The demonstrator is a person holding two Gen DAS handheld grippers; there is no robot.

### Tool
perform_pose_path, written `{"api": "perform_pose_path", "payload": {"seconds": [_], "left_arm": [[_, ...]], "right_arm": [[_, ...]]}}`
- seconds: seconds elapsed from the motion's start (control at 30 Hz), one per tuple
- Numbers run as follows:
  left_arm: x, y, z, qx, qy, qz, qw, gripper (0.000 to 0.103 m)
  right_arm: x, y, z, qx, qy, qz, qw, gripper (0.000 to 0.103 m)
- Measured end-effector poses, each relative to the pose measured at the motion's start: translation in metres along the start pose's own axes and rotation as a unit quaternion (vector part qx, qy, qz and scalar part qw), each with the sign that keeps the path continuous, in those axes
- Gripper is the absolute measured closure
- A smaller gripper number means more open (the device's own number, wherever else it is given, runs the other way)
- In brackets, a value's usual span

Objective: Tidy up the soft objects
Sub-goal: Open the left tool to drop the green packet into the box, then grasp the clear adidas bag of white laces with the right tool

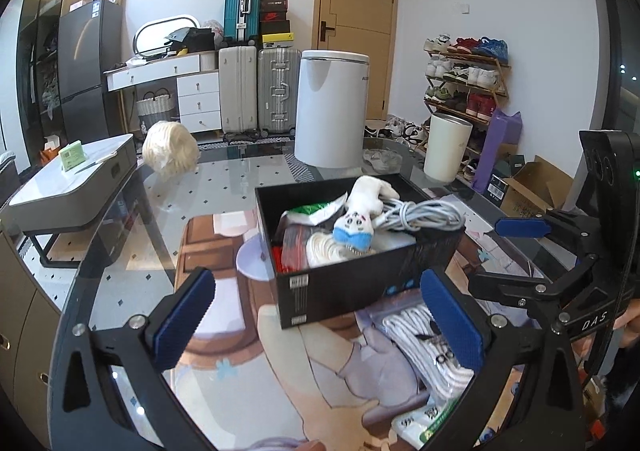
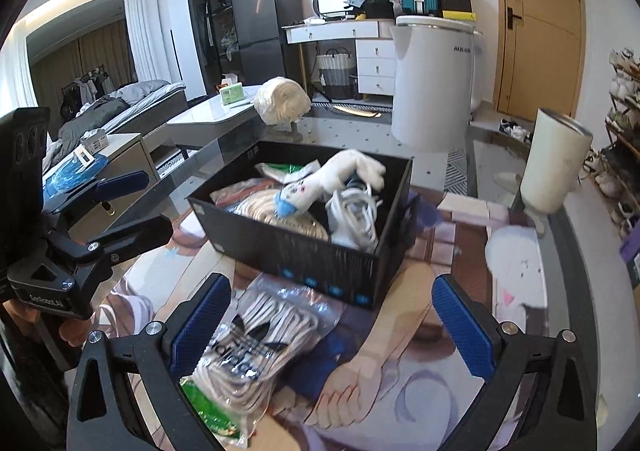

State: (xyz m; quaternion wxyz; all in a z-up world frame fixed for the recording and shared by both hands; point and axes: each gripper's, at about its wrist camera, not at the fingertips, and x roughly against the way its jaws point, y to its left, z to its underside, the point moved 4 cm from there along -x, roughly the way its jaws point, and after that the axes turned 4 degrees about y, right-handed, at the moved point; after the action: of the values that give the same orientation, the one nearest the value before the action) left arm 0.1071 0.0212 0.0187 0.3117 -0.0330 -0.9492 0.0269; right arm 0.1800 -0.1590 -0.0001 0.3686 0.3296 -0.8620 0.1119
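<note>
On the sock pack (image 2: 244,355): "adidas" logo.

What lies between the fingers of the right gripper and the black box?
In the right wrist view, a clear bag of white socks lies on the printed mat before the black box, partly between the open right gripper fingers.

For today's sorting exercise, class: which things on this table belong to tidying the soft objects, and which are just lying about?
Belongs to the job:
- black box, the container
- white plush toy inside it
- bagged white socks in front of the box
- left gripper and right gripper, both open and empty

Just lying about:
- cream tumbler
- coiled white cable in the box
- white bin
</note>
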Motion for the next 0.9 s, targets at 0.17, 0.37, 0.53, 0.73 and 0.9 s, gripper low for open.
{"api": "perform_pose_path", "payload": {"seconds": [0.17,0.37,0.53,0.73,0.9], "left_arm": [[0.007,0.001,0.01,0.008,-0.001,-0.005,1.0,0.0],[0.012,-0.002,0.023,0.008,-0.005,-0.015,0.9998,0.0],[0.01,-0.002,0.031,0.007,-0.002,-0.021,0.9998,0.0],[0.008,0.003,0.04,0.011,0.005,-0.027,0.9996,0.0],[0.002,0.011,0.05,0.024,0.017,-0.029,0.9992,0.0]], "right_arm": [[0.004,0.003,0.009,-0.002,0.007,-0.004,1.0,0.001],[0.003,0.011,0.022,-0.003,0.026,-0.015,1.0,0.001],[-0.006,0.021,0.033,0.001,0.045,-0.027,0.999,0.001],[-0.019,0.035,0.038,0.004,0.062,-0.043,0.997,0.001],[-0.031,0.038,0.04,-0.009,0.074,-0.037,0.997,0.001]]}}
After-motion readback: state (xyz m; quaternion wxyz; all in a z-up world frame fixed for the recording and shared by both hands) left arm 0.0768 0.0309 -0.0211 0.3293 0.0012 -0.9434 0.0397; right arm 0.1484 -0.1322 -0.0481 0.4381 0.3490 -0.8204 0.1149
